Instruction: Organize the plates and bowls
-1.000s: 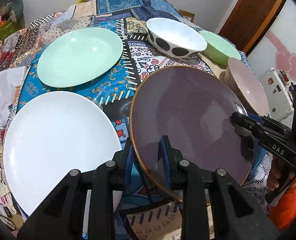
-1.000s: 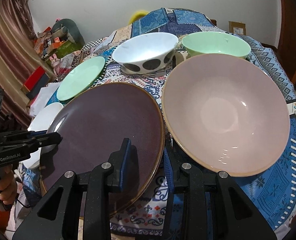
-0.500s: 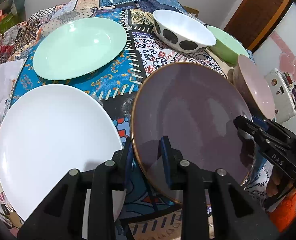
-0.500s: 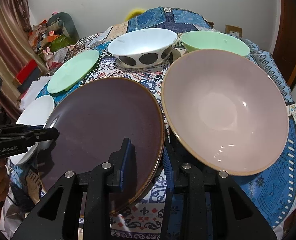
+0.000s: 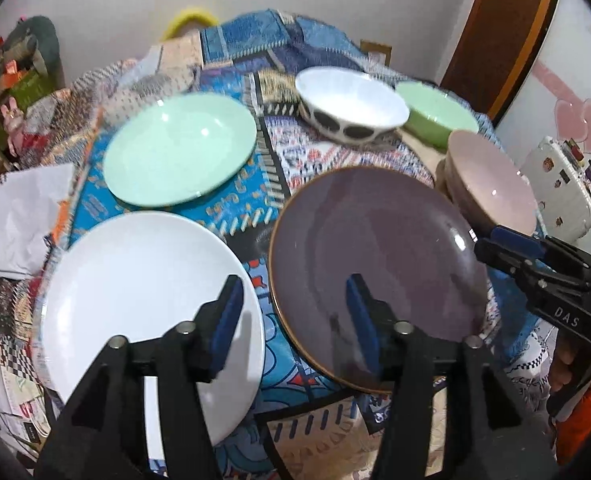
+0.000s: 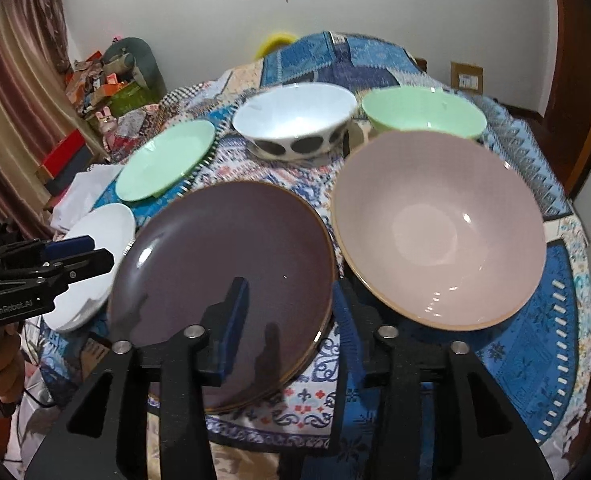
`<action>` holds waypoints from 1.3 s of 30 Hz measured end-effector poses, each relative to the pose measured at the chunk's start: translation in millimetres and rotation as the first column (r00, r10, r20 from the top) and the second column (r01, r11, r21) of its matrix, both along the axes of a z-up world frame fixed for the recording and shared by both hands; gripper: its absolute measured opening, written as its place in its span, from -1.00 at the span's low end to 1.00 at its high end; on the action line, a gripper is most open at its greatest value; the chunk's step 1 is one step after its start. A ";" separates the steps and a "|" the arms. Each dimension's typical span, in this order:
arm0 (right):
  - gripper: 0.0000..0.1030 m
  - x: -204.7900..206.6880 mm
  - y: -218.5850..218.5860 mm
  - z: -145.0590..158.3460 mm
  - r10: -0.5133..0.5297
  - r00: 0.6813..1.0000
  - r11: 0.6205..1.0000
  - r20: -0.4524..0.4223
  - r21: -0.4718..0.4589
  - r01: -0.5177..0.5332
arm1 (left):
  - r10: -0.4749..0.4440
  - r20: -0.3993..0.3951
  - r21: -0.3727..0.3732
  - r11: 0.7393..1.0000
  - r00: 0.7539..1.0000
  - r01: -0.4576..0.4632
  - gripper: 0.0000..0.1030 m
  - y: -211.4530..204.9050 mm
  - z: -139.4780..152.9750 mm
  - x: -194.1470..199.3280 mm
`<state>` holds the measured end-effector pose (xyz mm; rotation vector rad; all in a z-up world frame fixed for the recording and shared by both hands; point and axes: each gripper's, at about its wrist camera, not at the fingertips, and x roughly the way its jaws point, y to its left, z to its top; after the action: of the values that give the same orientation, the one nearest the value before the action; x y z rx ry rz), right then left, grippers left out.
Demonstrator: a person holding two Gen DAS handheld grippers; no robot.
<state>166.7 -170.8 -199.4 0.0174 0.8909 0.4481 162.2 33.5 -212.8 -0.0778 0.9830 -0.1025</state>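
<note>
A dark purple plate (image 5: 375, 256) with a gold rim lies on the patterned tablecloth; it also shows in the right wrist view (image 6: 223, 272). My left gripper (image 5: 291, 320) is open, its jaws straddling the plate's near left rim. My right gripper (image 6: 289, 320) is open, astride the plate's near right rim. A white plate (image 5: 143, 300) lies left of the purple one, a mint green plate (image 5: 179, 148) behind it. A pink bowl (image 6: 439, 228) stands right of the purple plate. A white bowl with black spots (image 6: 295, 124) and a green bowl (image 6: 419, 114) stand at the back.
The round table (image 6: 535, 340) is covered with a blue patchwork cloth. White paper (image 5: 19, 216) lies at the left edge. A white box (image 5: 559, 188) sits off the right side. Clutter and a curtain (image 6: 15, 80) stand at the left, a wooden door (image 5: 507, 40) at the right.
Both grippers have opened and let go of the purple plate's rim. The plate now lies flat on the cloth. Both cameras have pulled back and up a little.
</note>
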 end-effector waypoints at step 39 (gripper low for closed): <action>0.49 2.4 162.2 15.6 0.312 0.946 0.950 0.092 -0.051 -0.308 | 0.310 0.017 0.086 0.947 0.951 -0.310 0.63 170.6 3.6 -84.1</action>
<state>169.1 -8.6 -183.9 -0.1797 0.8054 0.7207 78.1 204.1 -209.1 -0.1511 0.9601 0.2303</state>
